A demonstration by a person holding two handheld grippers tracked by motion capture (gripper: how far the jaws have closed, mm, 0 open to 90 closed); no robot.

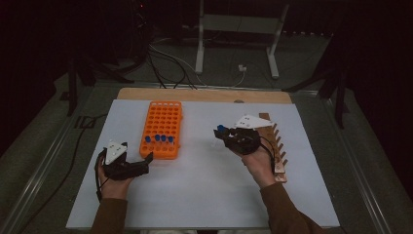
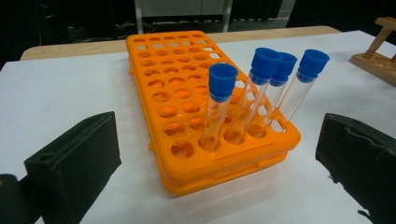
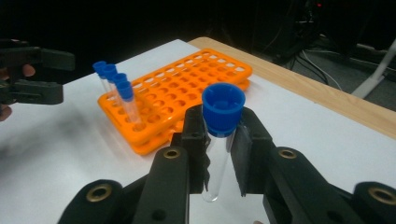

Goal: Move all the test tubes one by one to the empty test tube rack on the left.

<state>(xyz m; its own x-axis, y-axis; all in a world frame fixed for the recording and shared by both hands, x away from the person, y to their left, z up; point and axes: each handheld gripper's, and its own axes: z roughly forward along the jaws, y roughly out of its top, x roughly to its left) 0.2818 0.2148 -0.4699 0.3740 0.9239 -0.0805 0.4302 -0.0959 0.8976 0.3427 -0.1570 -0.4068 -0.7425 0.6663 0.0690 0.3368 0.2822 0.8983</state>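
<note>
The right tool (image 3: 219, 154) holds a clear tube (image 3: 218, 140) with a blue cap, squeezed between its jaws, above the white bench (image 1: 209, 195). The orange rack (image 1: 162, 127) sits at nine o'clock from it, with four tubes (image 2: 261, 88) in the near rows. The left tool (image 2: 219, 163) is wide open, just before the rack's near end
</note>
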